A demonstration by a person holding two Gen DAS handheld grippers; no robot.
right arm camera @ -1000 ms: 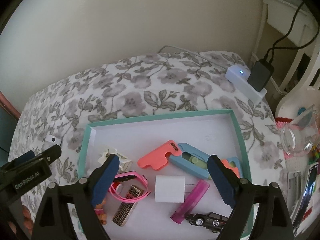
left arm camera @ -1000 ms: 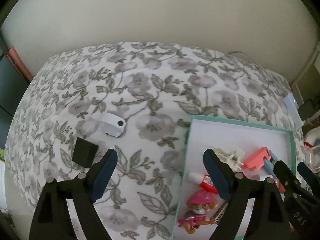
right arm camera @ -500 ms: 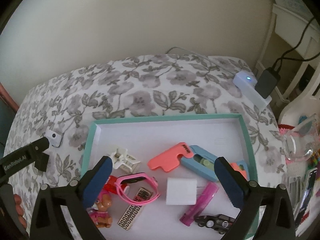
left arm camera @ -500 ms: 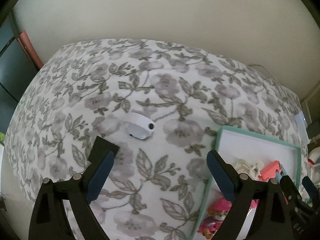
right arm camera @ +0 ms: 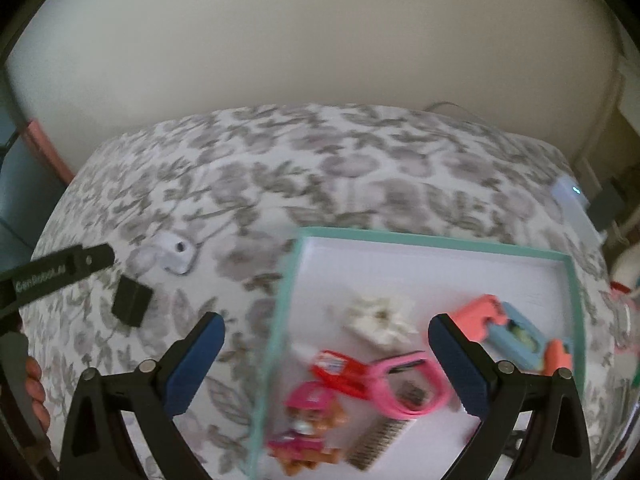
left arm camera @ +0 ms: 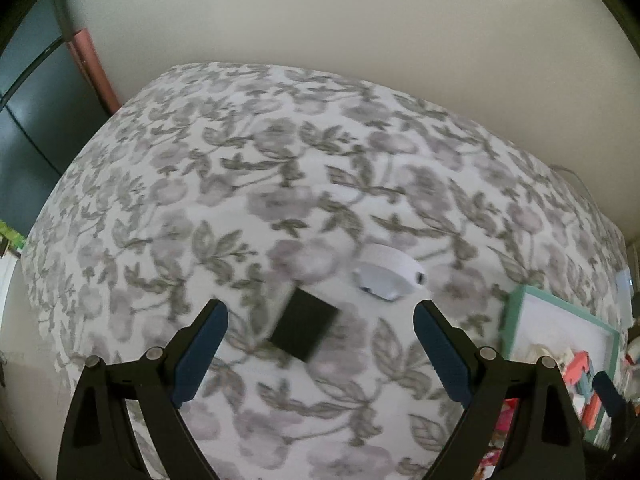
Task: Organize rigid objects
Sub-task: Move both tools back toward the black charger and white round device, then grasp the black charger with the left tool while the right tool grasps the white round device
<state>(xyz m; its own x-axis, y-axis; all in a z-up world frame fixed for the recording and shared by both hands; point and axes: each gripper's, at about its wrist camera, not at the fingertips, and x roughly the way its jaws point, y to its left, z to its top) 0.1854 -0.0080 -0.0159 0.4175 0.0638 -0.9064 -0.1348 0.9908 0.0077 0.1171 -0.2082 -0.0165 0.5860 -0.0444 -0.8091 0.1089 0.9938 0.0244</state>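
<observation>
Task looks mostly done, judging by the layout: teal-rimmed tray (right arm camera: 436, 235) already holds most items. In it: white plastic clip piece (right arm camera: 380, 316), coral-and-blue toy (right arm camera: 504, 322), pink watch band (right arm camera: 408, 384), red-capped small tube (right arm camera: 340, 366), pink pup figure (right arm camera: 308, 420), a ridged brown block (right arm camera: 376, 442). The tray's left wall crosses between the right gripper's fingers, blurred.

Left over, both outside the tray on the cloth: black square block (left arm camera: 303, 329) and white rounded device with a dark hole (left arm camera: 390, 274). They lie near each other, not touching, well left of the tray. In the right wrist view the same block (right arm camera: 131, 301) and white device (right arm camera: 174, 256) sit at far left.

Left gripper (left arm camera: 320, 354): jaws wide, holding nothing; black block sits between the fingers in view but beyond the tips, no contact visible. Likely next pick is the block, then the white device. Right gripper (right arm camera: 326, 364): jaws wide, empty, hovering over the tray's left edge.

Surface: table covered in white cloth with grey floral and leaf print (left arm camera: 280, 184), soft-looking, so the block may shift when pinched. Room: plain cream wall (left arm camera: 320, 40) behind, dark panel and pink strip at left, white box with a lit indicator (right arm camera: 570, 196) and a dark plug at the right table edge. Both views are motion-blurred, so small details are uncertain.
</observation>
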